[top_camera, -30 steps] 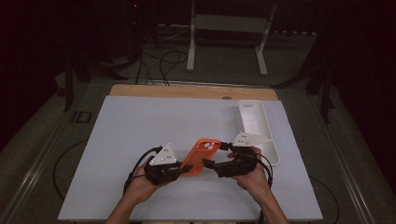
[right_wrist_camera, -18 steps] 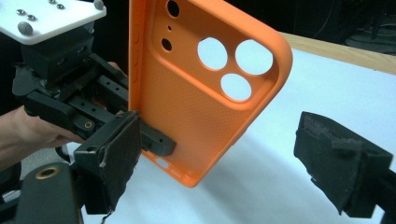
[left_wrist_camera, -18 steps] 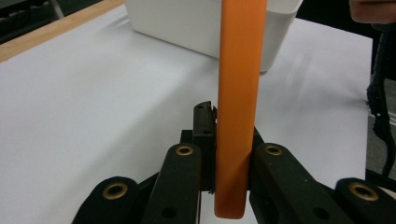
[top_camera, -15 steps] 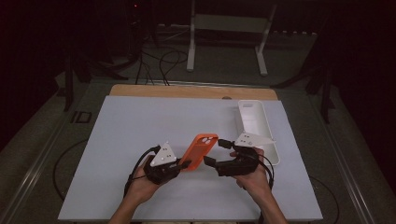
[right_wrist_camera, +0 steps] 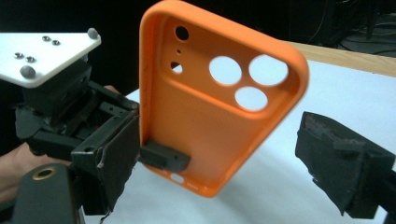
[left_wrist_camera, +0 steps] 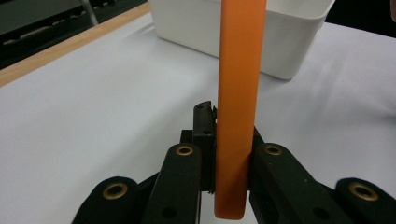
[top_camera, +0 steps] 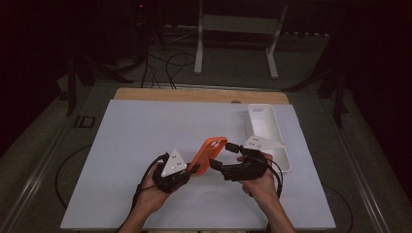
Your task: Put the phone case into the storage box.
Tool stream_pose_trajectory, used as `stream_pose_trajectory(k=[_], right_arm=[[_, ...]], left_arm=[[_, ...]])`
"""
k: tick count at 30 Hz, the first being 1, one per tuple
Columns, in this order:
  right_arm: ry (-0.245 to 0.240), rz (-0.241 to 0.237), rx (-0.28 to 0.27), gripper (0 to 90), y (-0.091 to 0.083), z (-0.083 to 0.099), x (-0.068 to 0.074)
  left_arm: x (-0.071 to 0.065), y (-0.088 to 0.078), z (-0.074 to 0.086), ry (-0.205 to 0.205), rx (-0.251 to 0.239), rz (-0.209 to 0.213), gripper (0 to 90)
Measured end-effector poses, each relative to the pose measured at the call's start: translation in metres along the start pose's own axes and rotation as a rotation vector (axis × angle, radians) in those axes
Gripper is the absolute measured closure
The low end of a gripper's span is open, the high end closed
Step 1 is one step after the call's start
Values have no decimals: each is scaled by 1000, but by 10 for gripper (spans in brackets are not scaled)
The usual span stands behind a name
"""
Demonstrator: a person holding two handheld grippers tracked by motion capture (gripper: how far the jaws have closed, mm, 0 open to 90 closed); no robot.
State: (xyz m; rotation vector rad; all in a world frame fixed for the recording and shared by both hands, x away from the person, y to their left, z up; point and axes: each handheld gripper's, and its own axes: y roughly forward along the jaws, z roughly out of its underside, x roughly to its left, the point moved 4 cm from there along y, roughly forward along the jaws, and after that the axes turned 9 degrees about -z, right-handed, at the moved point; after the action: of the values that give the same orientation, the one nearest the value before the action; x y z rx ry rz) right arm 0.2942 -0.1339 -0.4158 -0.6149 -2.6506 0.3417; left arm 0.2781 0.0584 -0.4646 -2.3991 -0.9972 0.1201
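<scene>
Little has shifted since the earlier frames: both hands rest near the front of the white table (top_camera: 136, 141), and the orange phone case (top_camera: 208, 154) has tipped only slightly more upright between them. Left gripper (top_camera: 187, 171): jaws clamped on the bottom edge of the case, which stands tilted above the table; in the left gripper view the case (left_wrist_camera: 237, 107) appears edge-on, pinched between the black jaws. Right gripper (top_camera: 224, 158): jaws spread wide on either side of the case's upper half, touching nothing; in the right gripper view the hollow inside of the case (right_wrist_camera: 210, 116) faces the camera, camera holes uppermost. White tray (top_camera: 284, 150): lies just beyond the right hand, apparently empty. Judged progress: the case is lifted and presented, so pickup is done; a second grip by the right gripper, and any transfer to the tray, appear to remain.
</scene>
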Motion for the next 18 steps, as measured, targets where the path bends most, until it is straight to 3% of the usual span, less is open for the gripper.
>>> stream_pose_trajectory(k=[5, 18], right_arm=[[15, 10, -16, 136, 2, -2, 1], [74, 34, -48, 121, 7, -4, 0]], left_arm=[[-4, 2, 1, 4, 1, -19, 851], [-8, 6, 3, -38, -27, -78, 850]])
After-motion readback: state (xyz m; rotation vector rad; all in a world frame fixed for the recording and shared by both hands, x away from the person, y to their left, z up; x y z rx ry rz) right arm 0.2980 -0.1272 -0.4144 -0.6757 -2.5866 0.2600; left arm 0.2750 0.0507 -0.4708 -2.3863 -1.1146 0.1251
